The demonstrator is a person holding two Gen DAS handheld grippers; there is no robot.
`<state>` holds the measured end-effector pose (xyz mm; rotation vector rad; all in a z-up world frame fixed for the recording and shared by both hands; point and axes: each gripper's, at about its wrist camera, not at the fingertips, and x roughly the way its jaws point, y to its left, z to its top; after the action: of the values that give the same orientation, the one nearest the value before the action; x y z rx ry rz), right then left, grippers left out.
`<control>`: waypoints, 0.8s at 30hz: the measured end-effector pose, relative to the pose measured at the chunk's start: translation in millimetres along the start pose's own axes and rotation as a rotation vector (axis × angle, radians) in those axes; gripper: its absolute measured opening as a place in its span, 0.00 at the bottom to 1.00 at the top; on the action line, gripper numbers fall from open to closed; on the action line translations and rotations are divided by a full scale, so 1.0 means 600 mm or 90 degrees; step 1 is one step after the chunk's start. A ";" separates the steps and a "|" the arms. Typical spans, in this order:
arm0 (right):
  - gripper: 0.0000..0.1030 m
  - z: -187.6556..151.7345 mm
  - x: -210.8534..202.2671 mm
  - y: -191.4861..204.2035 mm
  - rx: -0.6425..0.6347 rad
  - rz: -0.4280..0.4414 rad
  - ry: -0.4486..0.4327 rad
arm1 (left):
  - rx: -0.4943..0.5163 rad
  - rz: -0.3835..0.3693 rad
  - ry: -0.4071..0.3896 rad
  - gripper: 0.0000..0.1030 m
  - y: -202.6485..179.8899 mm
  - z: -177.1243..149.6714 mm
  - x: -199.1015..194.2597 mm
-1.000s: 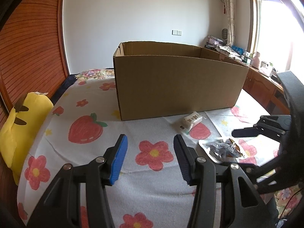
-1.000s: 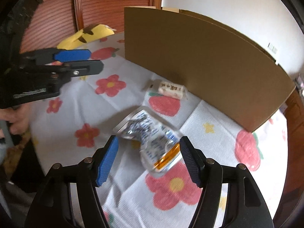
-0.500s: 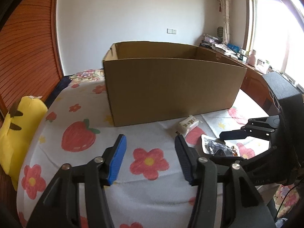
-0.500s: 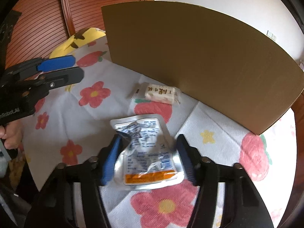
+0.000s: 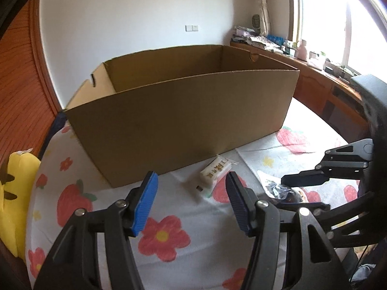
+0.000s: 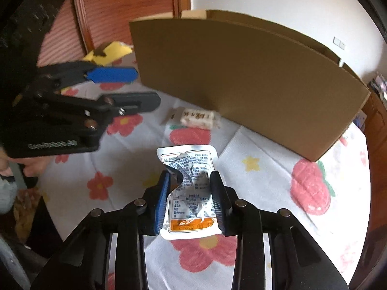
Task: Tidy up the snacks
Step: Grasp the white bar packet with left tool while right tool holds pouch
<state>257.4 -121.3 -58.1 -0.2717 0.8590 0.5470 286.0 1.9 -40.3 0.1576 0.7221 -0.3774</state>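
Note:
My right gripper (image 6: 191, 193) is shut on a silver snack pouch (image 6: 191, 183) with printed text and an orange band, held just above the floral cloth. A small white wrapped snack (image 6: 197, 118) lies on the cloth close to the front wall of the open cardboard box (image 6: 241, 82). In the left wrist view the white snack (image 5: 215, 171) lies just ahead of my left gripper (image 5: 191, 203), which is open and empty. The box (image 5: 181, 111) stands behind it. The right gripper (image 5: 307, 191) and part of the pouch (image 5: 278, 188) show at the right.
A yellow plush toy (image 5: 14, 203) lies at the left edge of the flower-and-strawberry cloth (image 5: 164, 239). A wooden counter with clutter (image 5: 302, 55) runs under the window at the right. Wood panelling (image 6: 125, 7) stands behind the box.
My right gripper has closed on the silver pouch and lifted it slightly. My left gripper has moved forward and right, toward the white snack.

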 end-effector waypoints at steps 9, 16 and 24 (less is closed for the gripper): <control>0.31 -0.007 -0.033 -0.033 0.022 0.016 -0.027 | 0.064 -0.017 0.044 0.51 -0.033 0.020 0.043; 0.31 -0.015 -0.044 -0.050 0.028 0.019 -0.036 | 0.093 -0.014 0.065 0.41 -0.052 0.027 0.067; 0.31 -0.015 -0.047 -0.051 0.033 0.022 -0.039 | 0.097 -0.005 0.074 0.38 -0.054 0.035 0.081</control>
<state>253.9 -160.5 -41.7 -0.1924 0.8190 0.5614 320.0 -47.2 -57.6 0.3225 0.8087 -0.4341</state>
